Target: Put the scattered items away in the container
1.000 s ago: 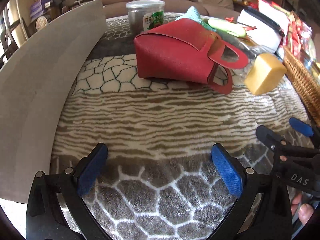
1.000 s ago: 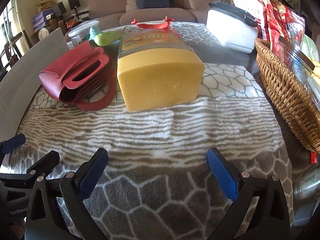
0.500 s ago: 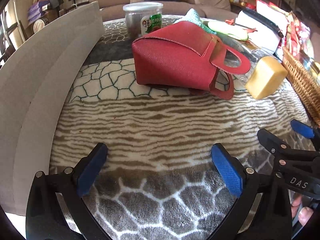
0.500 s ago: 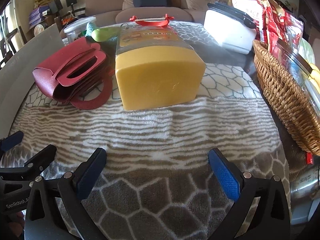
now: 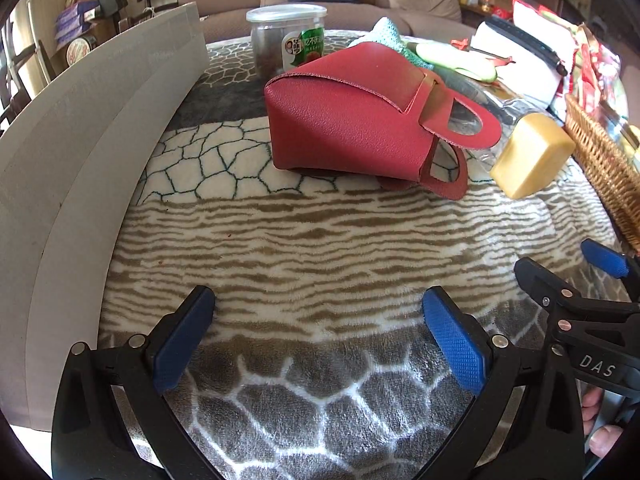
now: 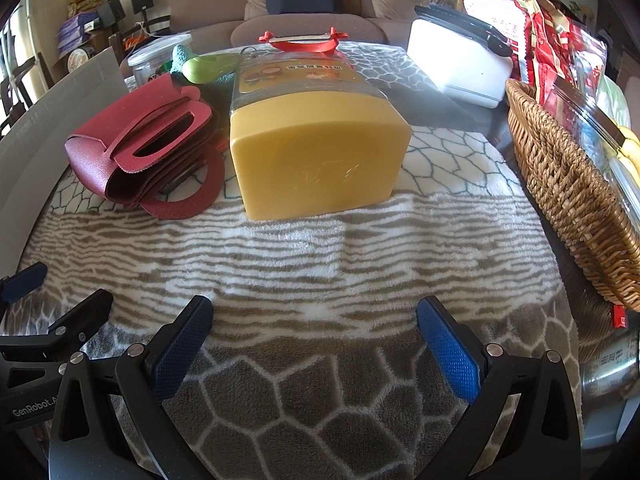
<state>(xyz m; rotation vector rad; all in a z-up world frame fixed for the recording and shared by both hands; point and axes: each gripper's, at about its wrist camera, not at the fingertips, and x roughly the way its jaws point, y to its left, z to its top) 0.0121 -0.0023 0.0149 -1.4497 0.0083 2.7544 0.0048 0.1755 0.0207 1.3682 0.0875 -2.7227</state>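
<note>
Both tools have edged closer: the left tool (image 5: 318, 328), spread wide and empty, faces the red bag (image 5: 360, 120); the right tool (image 6: 314, 332), equally wide, faces the yellow-lidded jar (image 6: 316, 152) beside the wicker basket (image 6: 568, 184).

Bright daylight fills both views, with pale glare on the clear plastic jar with a yellow lid (image 6: 316, 132). Shadows are soft. Fisheye distortion bends the flat grey board (image 5: 88, 152) and blackens the corners. Focus is sharp.
</note>
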